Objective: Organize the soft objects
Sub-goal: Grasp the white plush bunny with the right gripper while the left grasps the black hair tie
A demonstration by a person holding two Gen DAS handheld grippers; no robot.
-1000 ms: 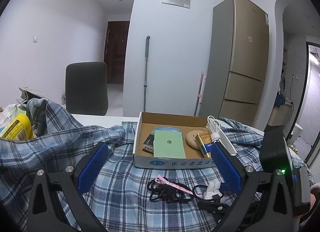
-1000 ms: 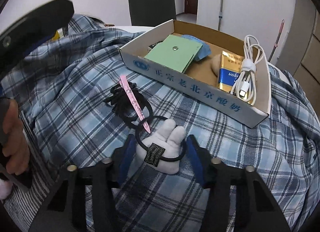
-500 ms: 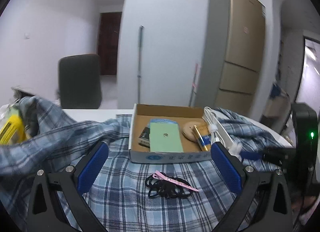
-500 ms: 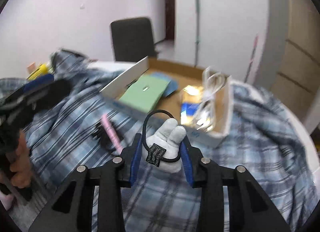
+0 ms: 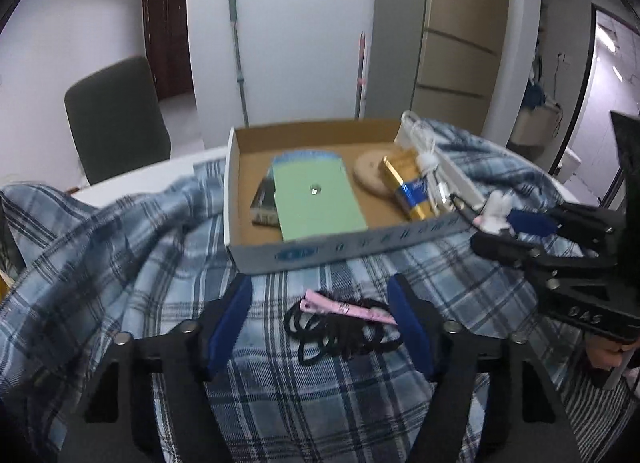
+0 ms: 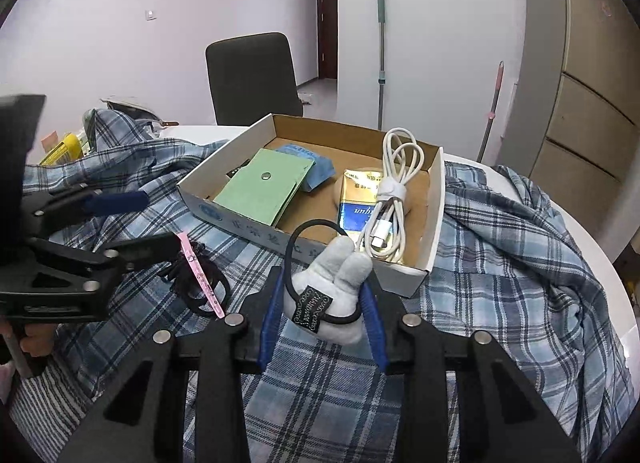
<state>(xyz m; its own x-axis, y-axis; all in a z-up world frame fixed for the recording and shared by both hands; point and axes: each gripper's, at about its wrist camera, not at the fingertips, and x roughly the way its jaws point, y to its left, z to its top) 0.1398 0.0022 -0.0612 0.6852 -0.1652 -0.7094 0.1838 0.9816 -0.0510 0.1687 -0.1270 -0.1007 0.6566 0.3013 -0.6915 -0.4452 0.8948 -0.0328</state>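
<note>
Covering white table (image 6: 580,239), plaid shirt (image 6: 500,263); chair (image 6: 252,75) behind

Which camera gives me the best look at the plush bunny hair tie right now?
Right wrist: the plush bunny hair tie sits large and sharp between the right gripper pads, its black loop and label visible. The left wrist view shows it only small and blurred at the right edge, by the box.

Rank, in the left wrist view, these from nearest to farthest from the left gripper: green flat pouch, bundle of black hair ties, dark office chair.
1. Bundle of black hair ties: lying on the plaid cloth between the left gripper's fingers.
2. Green flat pouch: inside the cardboard box, straight ahead.
3. Dark office chair: beyond the table, far left.
</note>
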